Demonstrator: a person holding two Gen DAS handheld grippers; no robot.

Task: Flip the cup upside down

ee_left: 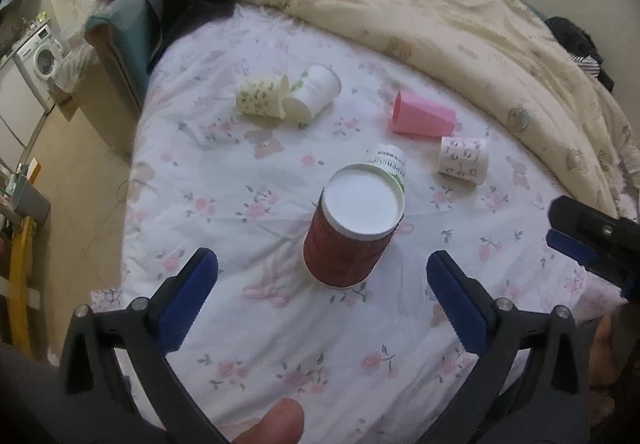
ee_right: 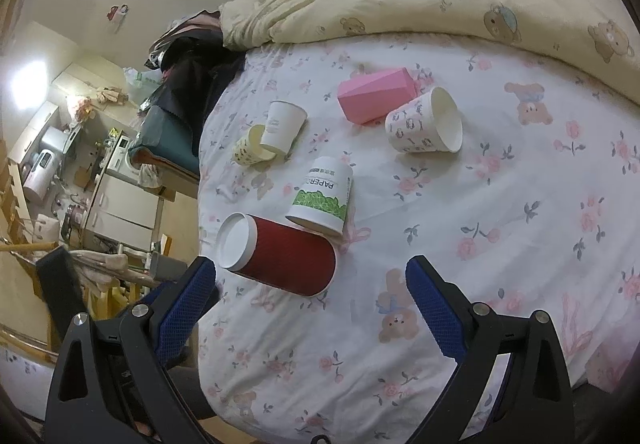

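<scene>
— What lies on the bed [ee_left: 224, 204]?
— A floral sheet, with a cream quilt [ee_left: 420, 16] bunched along the far side. Six cups are scattered on the sheet.
— And the red cup [ee_left: 352, 244]?
— It stands near the bed's near edge, upside down, white base up, with the green-printed cup [ee_right: 322, 200] just behind it.
— The grippers?
— The left gripper [ee_left: 322, 296] is spread wide, empty, just short of the red cup. The right gripper [ee_right: 310, 304] is likewise released, holding nothing.

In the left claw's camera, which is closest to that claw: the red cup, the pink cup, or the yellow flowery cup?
1. Red ribbed paper cup, right ahead of the left claw.
2. Pink plastic cup, farther back, right.
3. Yellow flowery paper cup, farthest, back left.
</scene>
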